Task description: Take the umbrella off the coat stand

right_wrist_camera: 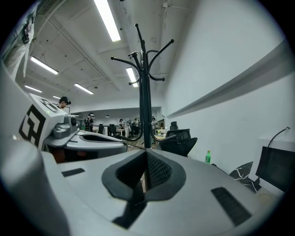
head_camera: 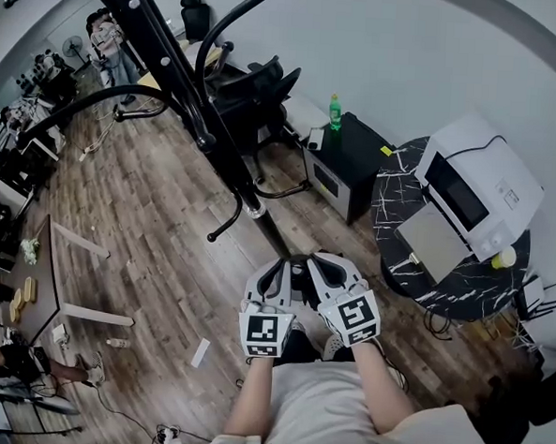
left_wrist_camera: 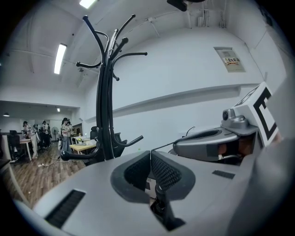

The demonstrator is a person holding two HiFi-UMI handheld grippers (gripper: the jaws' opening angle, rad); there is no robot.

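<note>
Left hand-held gripper (head_camera: 281, 265) and right hand-held gripper (head_camera: 319, 261) closed, empty; coat stand (head_camera: 186, 98), chair (head_camera: 258, 91) ahead

Left gripper (left_wrist_camera: 150, 160), right gripper (right_wrist_camera: 145, 162) side by side, near level — fingers (left_wrist_camera: 167, 171) closed, seemingly empty.

No lettering can be read anywhere. A framed wall notice (left_wrist_camera: 229, 57), high above and to the right of the left gripper (left_wrist_camera: 150, 161) fingers, carries print too small to make out. The left marker cube (head_camera: 265, 331) and right marker cube (head_camera: 357, 317), behind the fingers, bear only black-and-white square patterns. The green bottle (head_camera: 335, 112), well beyond the fingers, has an illegible label.
</note>
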